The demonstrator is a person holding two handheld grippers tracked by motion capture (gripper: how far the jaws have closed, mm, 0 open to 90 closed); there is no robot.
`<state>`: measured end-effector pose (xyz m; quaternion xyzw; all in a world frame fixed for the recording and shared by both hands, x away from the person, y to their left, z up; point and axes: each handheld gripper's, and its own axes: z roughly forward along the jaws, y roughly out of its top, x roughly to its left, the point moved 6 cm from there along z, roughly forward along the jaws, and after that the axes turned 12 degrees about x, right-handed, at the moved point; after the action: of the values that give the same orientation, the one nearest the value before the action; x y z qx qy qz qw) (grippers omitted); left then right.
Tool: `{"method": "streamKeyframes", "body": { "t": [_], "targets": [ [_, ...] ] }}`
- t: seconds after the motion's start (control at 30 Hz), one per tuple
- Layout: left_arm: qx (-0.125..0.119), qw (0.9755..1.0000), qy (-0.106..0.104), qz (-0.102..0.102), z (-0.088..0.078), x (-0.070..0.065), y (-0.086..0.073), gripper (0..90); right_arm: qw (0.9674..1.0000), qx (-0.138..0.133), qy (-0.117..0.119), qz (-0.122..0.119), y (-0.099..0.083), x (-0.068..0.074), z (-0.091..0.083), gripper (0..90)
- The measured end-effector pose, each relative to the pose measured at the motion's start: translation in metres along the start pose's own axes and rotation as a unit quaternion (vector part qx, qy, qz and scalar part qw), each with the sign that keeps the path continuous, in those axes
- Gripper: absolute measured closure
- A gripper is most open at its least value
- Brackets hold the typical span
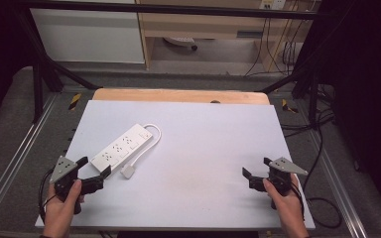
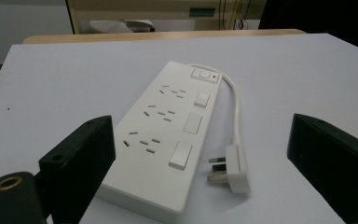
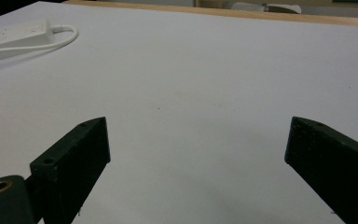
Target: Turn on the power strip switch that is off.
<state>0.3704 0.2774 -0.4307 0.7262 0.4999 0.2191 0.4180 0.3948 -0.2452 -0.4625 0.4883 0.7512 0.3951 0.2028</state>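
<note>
A white power strip (image 1: pixel 120 147) with three sockets and rocker switches lies diagonally on the left half of the white table (image 1: pixel 203 148). Its cable (image 1: pixel 149 141) loops round to a white three-pin plug (image 1: pixel 128 171) lying unplugged beside the strip's near end. My left gripper (image 1: pixel 95 171) is open just in front of that near end, the strip (image 2: pixel 168 130) and plug (image 2: pixel 230 170) lying between and beyond its jaws. My right gripper (image 1: pixel 257 168) is open over bare table at the right front, with the strip (image 3: pixel 16 35) far off to its left.
The table's wooden far edge (image 1: pixel 178 95) shows beyond the white surface. Metal frame rails (image 1: pixel 10 163) run along both sides. Cables (image 1: pixel 322 144) trail on the floor to the right. A wooden cabinet (image 1: pixel 203 29) stands behind.
</note>
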Motion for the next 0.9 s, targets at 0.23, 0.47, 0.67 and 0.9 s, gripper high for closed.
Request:
{"method": "streamKeyframes", "body": {
  "t": [0.23,0.47,0.67,0.9],
  "targets": [
    [-0.005,1.0000,-0.002,-0.002,-0.002,-0.002,0.001,7.3,0.9999,-0.010,0.003,-0.007,0.004,0.003,-0.002,4.5],
    [-0.011,0.9999,-0.009,0.005,-0.003,-0.006,0.004,7.4,0.9994,-0.023,0.018,-0.019,0.007,0.006,-0.005,4.1],
    [-0.007,0.9999,-0.012,0.008,-0.003,-0.008,0.004,7.4,0.9993,-0.023,0.018,-0.024,0.007,0.008,-0.005,5.0],
    [-0.004,0.9999,-0.009,0.010,-0.002,-0.009,0.004,7.4,0.9990,-0.019,0.024,-0.032,0.007,0.011,-0.004,4.5]
  ]
}}
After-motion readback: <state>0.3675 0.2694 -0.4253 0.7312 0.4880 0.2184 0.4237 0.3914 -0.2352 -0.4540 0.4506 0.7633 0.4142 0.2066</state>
